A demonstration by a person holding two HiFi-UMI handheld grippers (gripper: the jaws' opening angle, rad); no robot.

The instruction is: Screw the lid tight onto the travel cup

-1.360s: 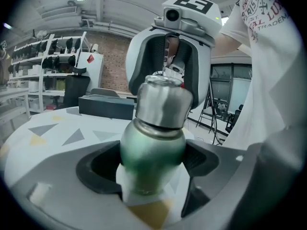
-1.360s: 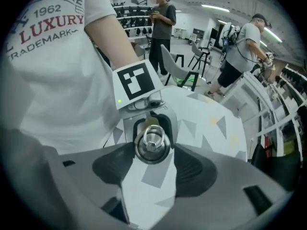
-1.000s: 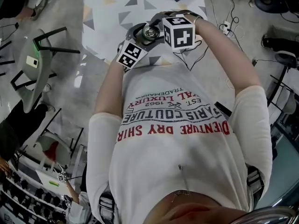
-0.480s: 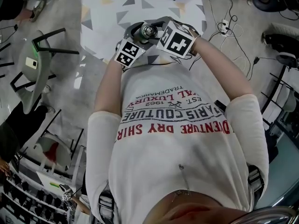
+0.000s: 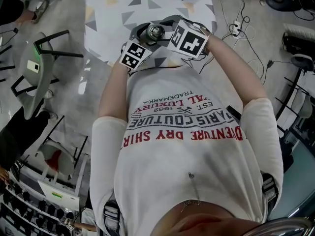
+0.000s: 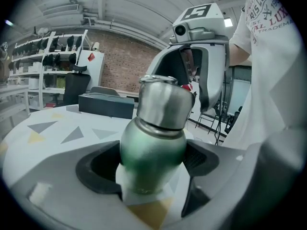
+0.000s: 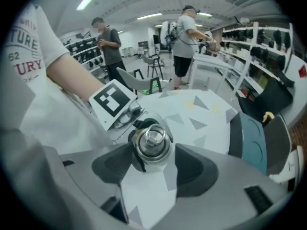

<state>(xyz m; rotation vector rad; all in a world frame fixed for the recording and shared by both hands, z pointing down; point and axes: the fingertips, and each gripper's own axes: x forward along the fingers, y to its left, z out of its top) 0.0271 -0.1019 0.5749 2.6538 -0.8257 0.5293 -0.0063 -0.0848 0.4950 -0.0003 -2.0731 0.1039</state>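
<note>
- Left claw point(image 6: 152, 166): closed on the body of the green travel cup point(image 6: 152, 145); cup upright.
- Right claw point(image 7: 152, 158): jaws opening, either side of steel lid point(image 7: 152, 142) from above, pads just clear.

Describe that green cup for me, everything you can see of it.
The travel cup has a glossy green metal-looking body and a silver steel lid with a ring on top. It stands upright over the patterned table, its body clamped in the left gripper. The right gripper straddles the lid from above, jaws opening.
</note>
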